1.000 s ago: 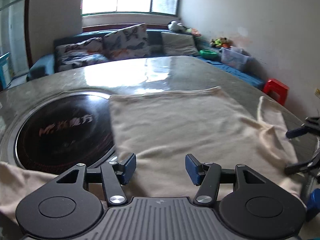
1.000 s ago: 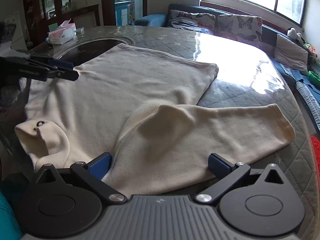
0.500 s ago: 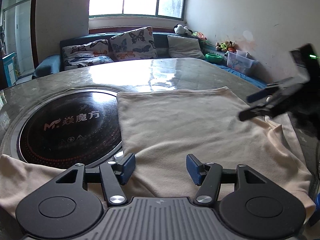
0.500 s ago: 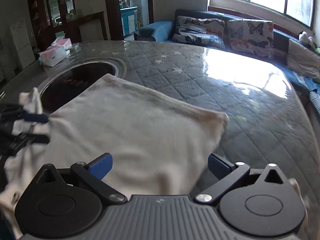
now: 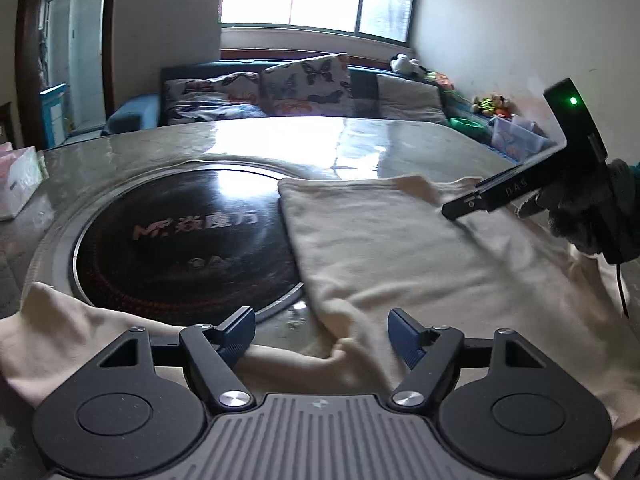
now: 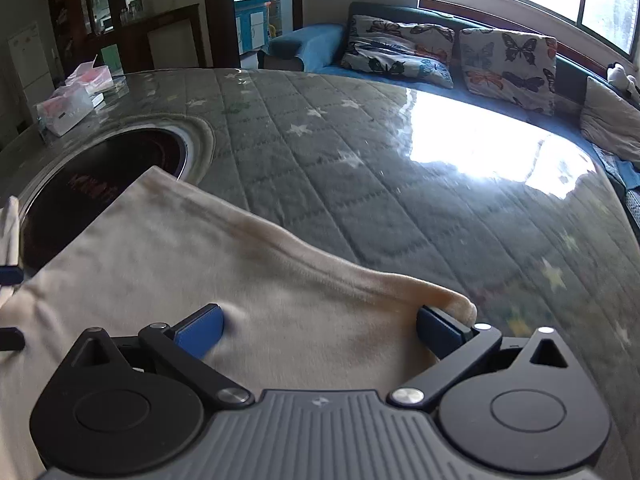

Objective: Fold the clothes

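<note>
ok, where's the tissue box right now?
The tissue box sits at the table's far left edge in the right wrist view, beyond the round black induction cooktop; the left wrist view catches it at its left border.

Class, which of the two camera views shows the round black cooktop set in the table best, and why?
The left wrist view: the cooktop shows almost whole, its printed logo legible, with only its near and right edges under the cream garment. The right wrist view shows just a dark sliver at far left, mostly hidden by cloth.
</note>
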`<move>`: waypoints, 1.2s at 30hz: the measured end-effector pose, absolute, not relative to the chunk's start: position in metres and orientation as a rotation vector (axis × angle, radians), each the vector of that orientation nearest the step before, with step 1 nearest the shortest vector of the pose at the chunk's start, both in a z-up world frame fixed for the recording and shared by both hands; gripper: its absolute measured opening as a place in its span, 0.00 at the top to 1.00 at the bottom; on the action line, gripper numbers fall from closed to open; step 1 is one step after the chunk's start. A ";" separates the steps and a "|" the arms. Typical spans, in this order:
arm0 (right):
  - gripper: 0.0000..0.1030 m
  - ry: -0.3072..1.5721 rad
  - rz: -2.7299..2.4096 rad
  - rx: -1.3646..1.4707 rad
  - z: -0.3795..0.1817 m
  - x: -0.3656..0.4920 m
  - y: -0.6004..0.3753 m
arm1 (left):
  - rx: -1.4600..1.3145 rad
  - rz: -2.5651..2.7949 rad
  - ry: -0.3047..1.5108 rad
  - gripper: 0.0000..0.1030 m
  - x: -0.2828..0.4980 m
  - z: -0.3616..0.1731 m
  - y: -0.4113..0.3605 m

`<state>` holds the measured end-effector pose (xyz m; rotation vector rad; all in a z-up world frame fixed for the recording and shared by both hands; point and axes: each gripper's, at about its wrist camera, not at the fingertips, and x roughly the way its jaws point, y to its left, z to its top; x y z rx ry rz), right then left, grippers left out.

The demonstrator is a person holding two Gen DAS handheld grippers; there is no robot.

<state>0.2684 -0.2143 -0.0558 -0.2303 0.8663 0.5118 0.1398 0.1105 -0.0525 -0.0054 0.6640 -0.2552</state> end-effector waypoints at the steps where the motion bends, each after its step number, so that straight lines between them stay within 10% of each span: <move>1: 0.00 0.864 0.513 -0.230 -0.056 0.273 -0.211 | -0.007 -0.249 0.664 0.26 0.140 -0.052 0.110; 16: 0.00 0.874 0.554 -0.268 -0.055 0.322 -0.171 | -0.003 -0.103 0.658 0.24 0.140 -0.051 0.123; 36: 0.00 0.873 0.228 -0.094 -0.055 0.150 -0.355 | 0.066 -0.018 0.657 0.18 0.129 -0.042 0.131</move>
